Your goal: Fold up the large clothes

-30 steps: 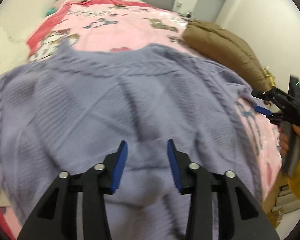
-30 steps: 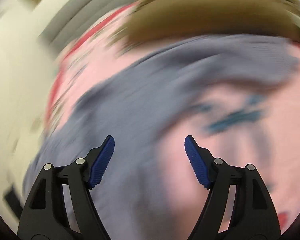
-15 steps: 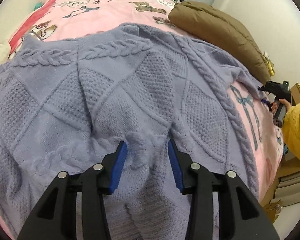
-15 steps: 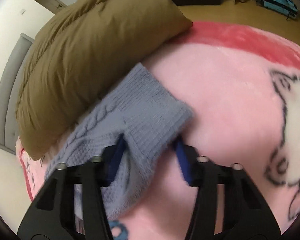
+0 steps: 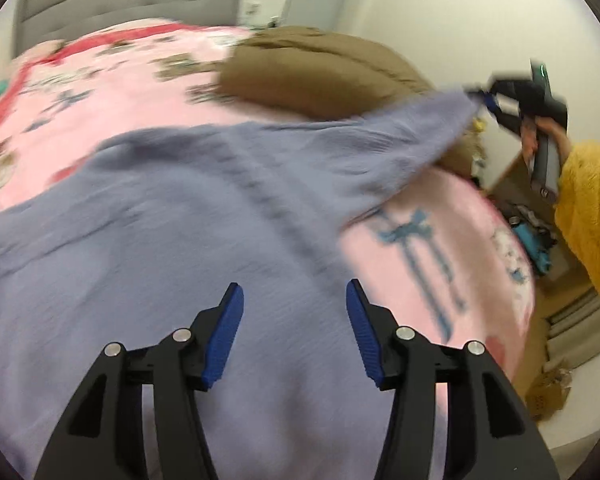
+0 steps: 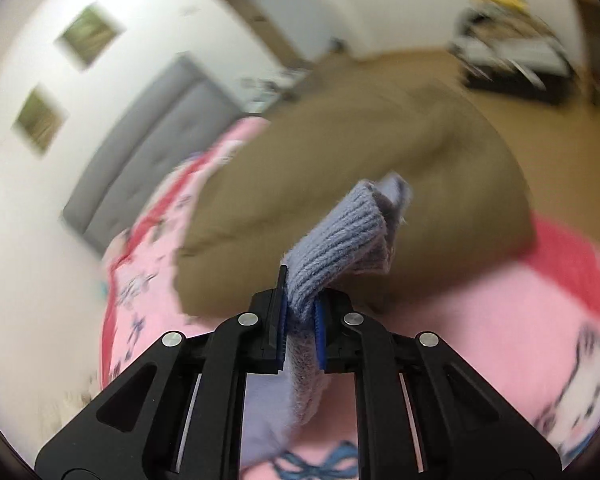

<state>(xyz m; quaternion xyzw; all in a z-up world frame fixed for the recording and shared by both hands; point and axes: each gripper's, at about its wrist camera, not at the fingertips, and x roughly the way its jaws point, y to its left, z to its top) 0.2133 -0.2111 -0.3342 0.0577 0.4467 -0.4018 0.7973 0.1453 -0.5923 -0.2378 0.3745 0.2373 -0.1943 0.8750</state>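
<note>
A large lavender knit sweater (image 5: pixel 172 216) lies spread on a pink patterned bed cover (image 5: pixel 428 248). My left gripper (image 5: pixel 295 330) is open and empty just above the sweater's body. My right gripper (image 6: pixel 301 320) is shut on the ribbed sleeve cuff (image 6: pixel 340 236) and holds it lifted off the bed. In the left wrist view the right gripper (image 5: pixel 485 96) shows at the far right, with the sleeve (image 5: pixel 412 140) stretched up to it.
A brown puffy pillow (image 5: pixel 324 68) lies at the bed's right side, behind the raised sleeve; it also shows in the right wrist view (image 6: pixel 364 152). A grey headboard (image 5: pixel 132 0) stands at the back. Boxes and clutter (image 5: pixel 540 240) lie on the floor right of the bed.
My right gripper closed on the sleeve cuff and lifted it up off the bed. My left gripper opened wider and let go of the bunched sweater fabric.
</note>
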